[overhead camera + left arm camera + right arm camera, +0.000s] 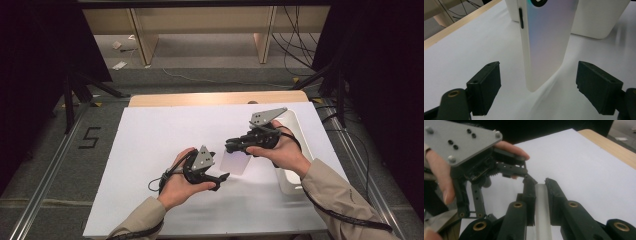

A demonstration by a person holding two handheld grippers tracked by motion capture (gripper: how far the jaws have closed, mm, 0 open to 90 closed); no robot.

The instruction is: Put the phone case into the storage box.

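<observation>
A white, faintly iridescent phone case [235, 162] hangs over the white board between my two hands. My right gripper [229, 146] is shut on it; in the right gripper view its pale edge [542, 205] runs between the two black jaws of that gripper [541, 186]. My left gripper [221, 181] is open at the case's lower end. In the left gripper view the case [546, 42] stands upright with a black side slot, and the left gripper [540, 75] has one jaw on each side of it, neither touching. The left gripper's grey plate [456, 142] sits close by.
A white rectangular tray [300, 135] stands at the board's right edge, just behind the case [599, 20]. The white board [165, 130] covers a wooden table [200, 98]. Dark stands and cables lie on the floor beyond.
</observation>
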